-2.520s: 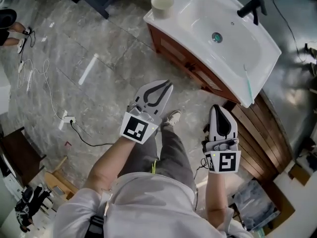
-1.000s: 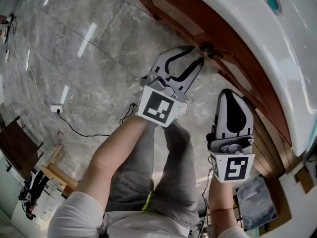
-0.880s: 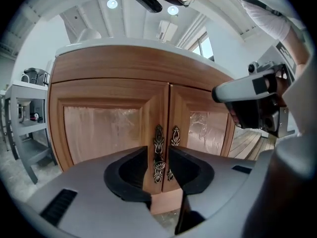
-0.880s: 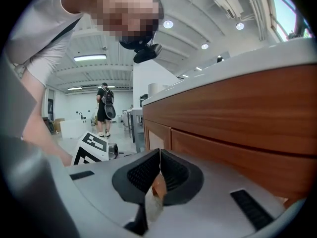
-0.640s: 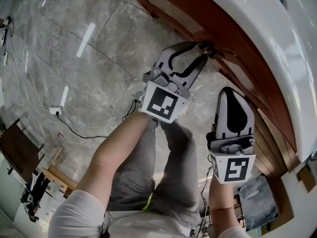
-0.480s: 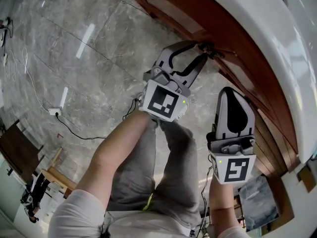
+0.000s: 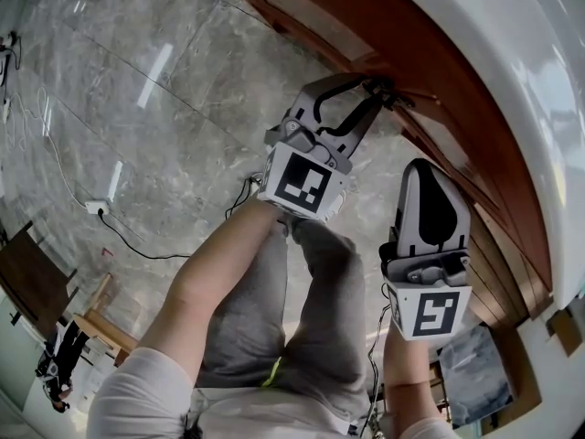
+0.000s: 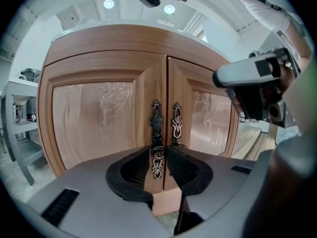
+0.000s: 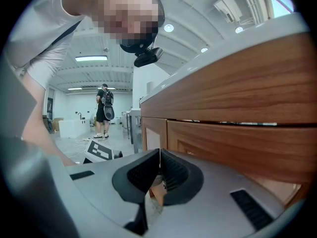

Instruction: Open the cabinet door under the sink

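The brown wooden cabinet (image 7: 366, 26) stands under the white sink (image 7: 512, 80). Its two doors (image 8: 94, 118) meet at the middle, each with a dark ornate handle plate (image 8: 156, 118). My left gripper (image 8: 158, 155) reaches the left door's round knob (image 8: 158, 152), seen from above as the left gripper (image 7: 384, 90) at the door seam. Its jaws have just been closing; the knob sits between the pads, which stand right at its sides. My right gripper (image 7: 425, 176) hangs lower right of it, shut on nothing, and the right gripper (image 9: 159, 155) points along the cabinet front.
Grey marble floor (image 7: 137, 108) lies left of the cabinet, with a power strip and cable (image 7: 96, 207) on it. Wooden slats (image 7: 498, 263) lie at the right. The holder's legs (image 7: 292, 318) are below the grippers. A person (image 9: 103, 110) stands far off.
My left gripper has moved forward onto the left door's knob and its jaws have narrowed around it. The right gripper has hardly moved and stays shut.
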{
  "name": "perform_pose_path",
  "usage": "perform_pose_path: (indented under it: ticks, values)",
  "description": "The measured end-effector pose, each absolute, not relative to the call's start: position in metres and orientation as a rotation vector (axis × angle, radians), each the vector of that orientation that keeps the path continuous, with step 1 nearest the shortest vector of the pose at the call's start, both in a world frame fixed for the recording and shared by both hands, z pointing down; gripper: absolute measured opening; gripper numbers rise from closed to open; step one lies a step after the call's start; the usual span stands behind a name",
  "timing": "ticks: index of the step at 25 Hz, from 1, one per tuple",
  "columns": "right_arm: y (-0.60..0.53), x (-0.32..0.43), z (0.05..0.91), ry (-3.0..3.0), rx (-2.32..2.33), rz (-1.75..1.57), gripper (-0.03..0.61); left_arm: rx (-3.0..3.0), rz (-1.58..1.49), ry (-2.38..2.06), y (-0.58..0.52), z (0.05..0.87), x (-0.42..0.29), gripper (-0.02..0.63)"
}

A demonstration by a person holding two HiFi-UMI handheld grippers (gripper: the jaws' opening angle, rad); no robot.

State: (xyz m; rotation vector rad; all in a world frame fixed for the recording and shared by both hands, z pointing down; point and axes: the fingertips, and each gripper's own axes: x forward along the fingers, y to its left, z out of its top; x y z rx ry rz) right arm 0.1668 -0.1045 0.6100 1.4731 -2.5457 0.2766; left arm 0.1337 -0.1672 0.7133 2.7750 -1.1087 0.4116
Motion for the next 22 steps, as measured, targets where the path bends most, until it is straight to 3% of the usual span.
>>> perform_pose_path:
  ticks: [22]
  values:
    - [-0.108,0.149,0.61,-2.544,1.466,0.278,0.032,2.776,0.456,-1.016,-0.159,0.719,0.129,0.089]
